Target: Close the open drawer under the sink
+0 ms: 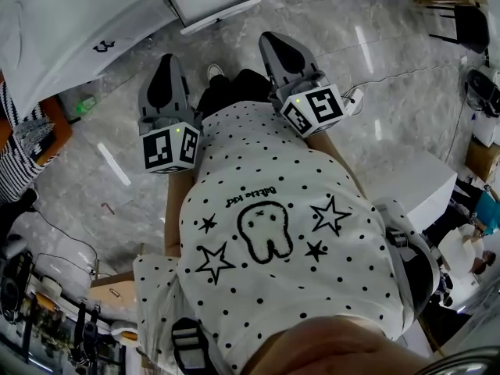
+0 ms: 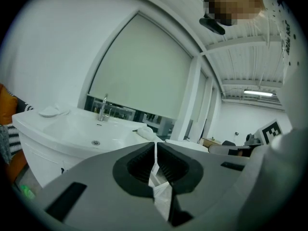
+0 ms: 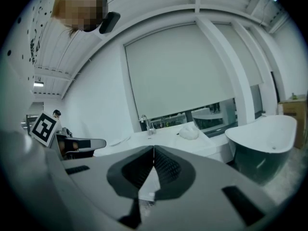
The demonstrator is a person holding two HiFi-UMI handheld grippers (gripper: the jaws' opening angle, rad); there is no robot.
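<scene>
Bathroom-fittings showroom, white sink [image 2: 72, 129] with faucet [image 2: 103, 109], freestanding bathtub [image 3: 262, 143], glossy marble floor [image 1: 375, 69]

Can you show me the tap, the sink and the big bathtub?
Shiny metal tap [image 2: 102, 109]: left gripper view, on its upright stem.
White sink basin [image 2: 67, 129]: left gripper view, on the bare bowl.
White oval bathtub [image 3: 262, 131]: right gripper view, on its rim.

The floor [image 1: 391, 69] is grey and shiny. A big white blind [image 3: 183, 71] covers most of the window [image 2: 126, 111]. A long lamp [image 2: 258, 93] glows above

Two tongs: left tongs [image 2: 155, 146], right tongs [image 3: 153, 150]. One sink [image 2: 72, 129], one faucet [image 2: 102, 109], one bathtub [image 3: 262, 138].
</scene>
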